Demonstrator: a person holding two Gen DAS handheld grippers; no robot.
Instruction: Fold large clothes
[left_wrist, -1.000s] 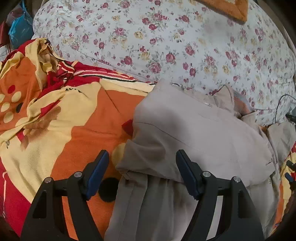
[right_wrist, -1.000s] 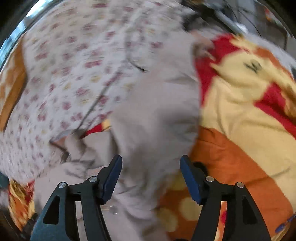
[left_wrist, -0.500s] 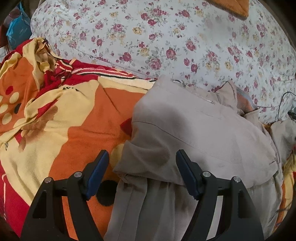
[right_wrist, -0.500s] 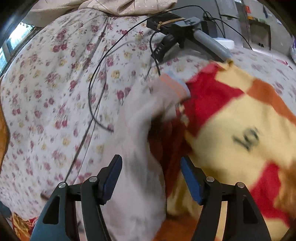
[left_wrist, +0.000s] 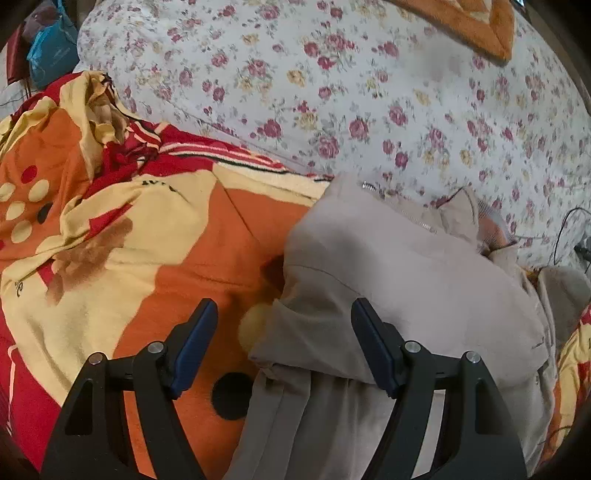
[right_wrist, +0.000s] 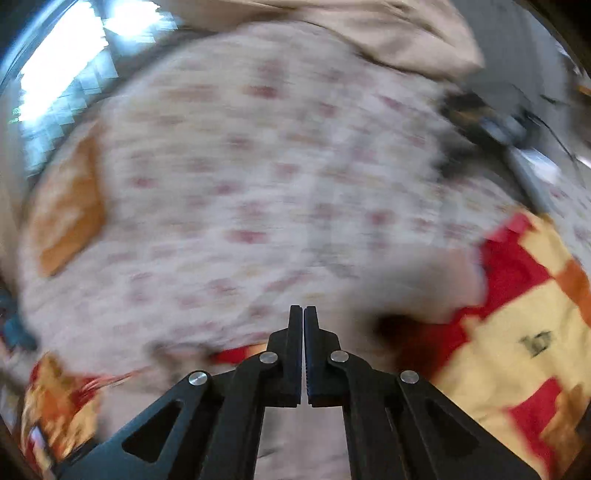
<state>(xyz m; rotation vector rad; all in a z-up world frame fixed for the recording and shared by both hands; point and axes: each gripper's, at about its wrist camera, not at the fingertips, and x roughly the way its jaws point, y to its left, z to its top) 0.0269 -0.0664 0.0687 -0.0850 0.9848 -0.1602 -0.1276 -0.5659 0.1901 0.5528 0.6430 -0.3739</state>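
A beige zip jacket (left_wrist: 399, 280) lies partly folded on an orange, yellow and red blanket (left_wrist: 140, 236). My left gripper (left_wrist: 282, 347) is open and hovers over the jacket's near left corner, holding nothing. In the right wrist view, which is blurred by motion, my right gripper (right_wrist: 303, 354) has its jaws closed together. Beige cloth (right_wrist: 303, 435) shows below the fingers; whether the jaws pinch it I cannot tell. The blanket also shows at the right of that view (right_wrist: 517, 332).
A white floral quilt (left_wrist: 332, 92) covers the bed behind the jacket, with an orange cushion (left_wrist: 472, 26) at the far edge. A blue bag (left_wrist: 48, 55) sits at the far left. A black cable (left_wrist: 565, 229) and a dark device (right_wrist: 491, 125) lie at the right.
My right gripper has shut and swung fast across the bed, blurring its view. My left gripper stays open over the jacket's corner, nearly still.
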